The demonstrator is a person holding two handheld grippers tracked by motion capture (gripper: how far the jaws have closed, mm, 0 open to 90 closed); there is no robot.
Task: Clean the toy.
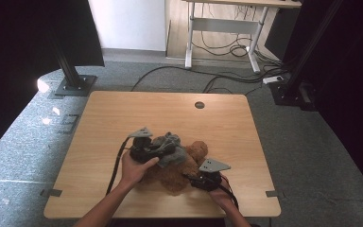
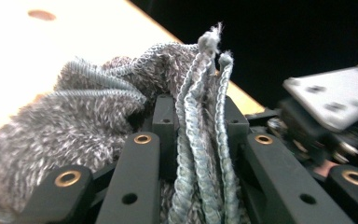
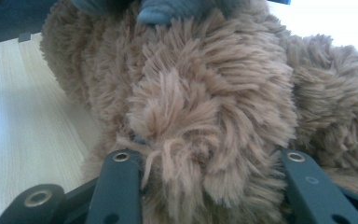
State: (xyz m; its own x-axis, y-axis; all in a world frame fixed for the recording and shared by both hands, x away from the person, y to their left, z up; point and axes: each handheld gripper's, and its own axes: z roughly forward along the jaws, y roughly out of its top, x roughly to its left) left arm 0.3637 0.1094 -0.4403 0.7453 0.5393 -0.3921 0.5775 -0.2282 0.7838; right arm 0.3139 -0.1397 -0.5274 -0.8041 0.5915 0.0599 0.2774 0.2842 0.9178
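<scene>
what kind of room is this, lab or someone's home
Probably a lab or recording studio, not a home: black curtains flank the wooden table, cables trail over grey carpet, and a bare desk frame stands behind.

Looks like a lab / recording studio: bare wooden table (image 1: 123, 118) on grey carpet (image 1: 302, 142), black curtains (image 1: 350, 71) w/ black metal stands (image 1: 73, 78) either side, loose cables (image 1: 217, 78) across floor, height-adjustable desk frame (image 1: 222, 28) at back.

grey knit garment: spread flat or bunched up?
Bunched. The grey knit garment sits crumpled in folds on the brown teddy bear. The left gripper is shut on its gathered ribbed edge, seen in the left gripper view.
</scene>
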